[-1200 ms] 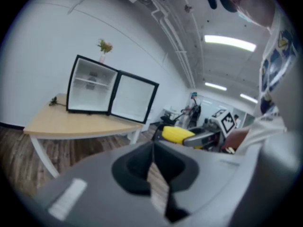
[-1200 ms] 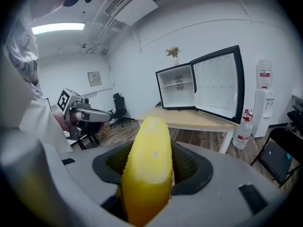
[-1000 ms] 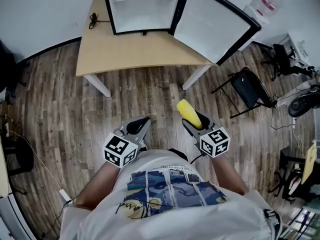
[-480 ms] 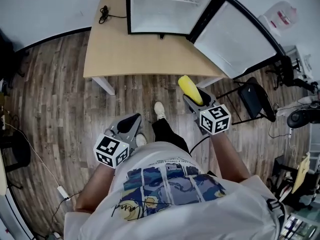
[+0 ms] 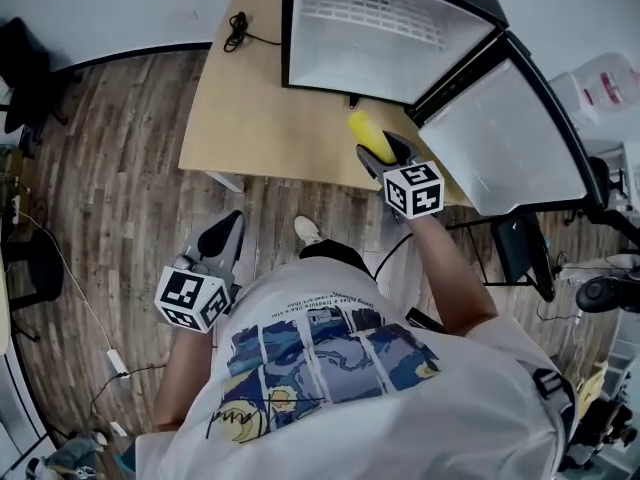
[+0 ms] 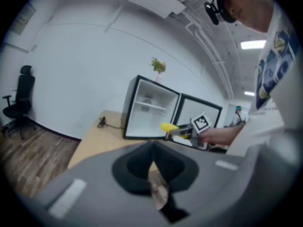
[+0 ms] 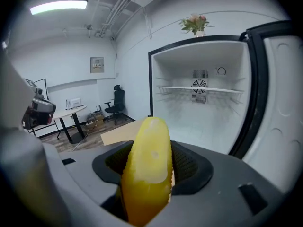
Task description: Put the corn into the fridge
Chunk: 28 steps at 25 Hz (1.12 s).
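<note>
- The wooden floor (image 5: 120, 198) fills the near and left of the head view. The person stands on it at the near edge of the tabletop.
- The tabletop (image 5: 245, 108) is pale wood and carries the fridge at its far side. A black cable (image 5: 240, 30) lies near its far left corner.
- The fridge (image 5: 385, 38) stands open and looks bare inside, with white walls and one wire shelf (image 7: 203, 90) across the upper part. Its door (image 5: 510, 128) hangs out to the right, so the mouth is free from the near side.
  - The step in hand, as I judge it, is carrying the corn in.
  - To do it well, go straight in below the shelf and stay off the dark frame on the right.
  - Lower the cob until it rests on the fridge bottom, and only then part the jaws. A round cob let go early would likely drop and roll.
- The right hand-held gripper (image 5: 390, 156) reaches over the near right part of the tabletop, just short of the fridge mouth. Its jaws are clamped on the corn.
- The left hand-held gripper (image 5: 226, 236) hangs low at the person's left, over the floor and well apart from the fridge. Its jaws are closed together with nothing between them.
- The corn (image 5: 366, 133) lies lengthwise between the right jaws, with the ribbed pads touching both its sides. Its rounded yellow tip sticks out past the fingertips and points far, toward the fridge.
</note>
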### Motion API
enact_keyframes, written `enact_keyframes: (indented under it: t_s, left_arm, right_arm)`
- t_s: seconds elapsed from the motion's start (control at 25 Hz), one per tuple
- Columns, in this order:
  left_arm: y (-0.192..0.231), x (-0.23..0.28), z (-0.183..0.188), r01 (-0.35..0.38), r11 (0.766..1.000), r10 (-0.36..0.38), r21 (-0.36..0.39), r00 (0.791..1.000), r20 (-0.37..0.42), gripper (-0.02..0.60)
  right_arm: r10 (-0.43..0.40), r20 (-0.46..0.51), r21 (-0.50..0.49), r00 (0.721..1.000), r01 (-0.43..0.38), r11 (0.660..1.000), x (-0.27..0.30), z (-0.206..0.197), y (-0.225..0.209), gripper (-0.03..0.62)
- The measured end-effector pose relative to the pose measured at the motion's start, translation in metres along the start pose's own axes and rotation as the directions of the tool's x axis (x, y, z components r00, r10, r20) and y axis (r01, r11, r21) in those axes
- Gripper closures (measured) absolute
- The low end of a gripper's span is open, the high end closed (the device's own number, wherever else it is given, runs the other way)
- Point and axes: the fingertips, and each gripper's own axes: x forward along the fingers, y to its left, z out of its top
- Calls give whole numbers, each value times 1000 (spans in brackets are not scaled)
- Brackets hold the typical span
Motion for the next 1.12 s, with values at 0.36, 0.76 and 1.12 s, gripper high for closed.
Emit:
enact_keyframes:
  t_s: [0.36, 0.76, 1.12]
  left_arm:
    - [41, 43, 32, -176, 983, 177, -43, 984, 17, 572]
    - [68, 39, 31, -396, 912, 398, -112, 917, -4, 572]
    - [84, 24, 25, -508, 848, 506, -151, 861, -54, 572]
  right_arm:
    - [20, -29, -67, 999, -21, 998, 129, 44, -83, 347]
    - [21, -90, -116, 996, -31, 993, 257, 56, -129, 347]
    - [-12, -121, -120, 993, -3, 993, 335, 61, -148, 347]
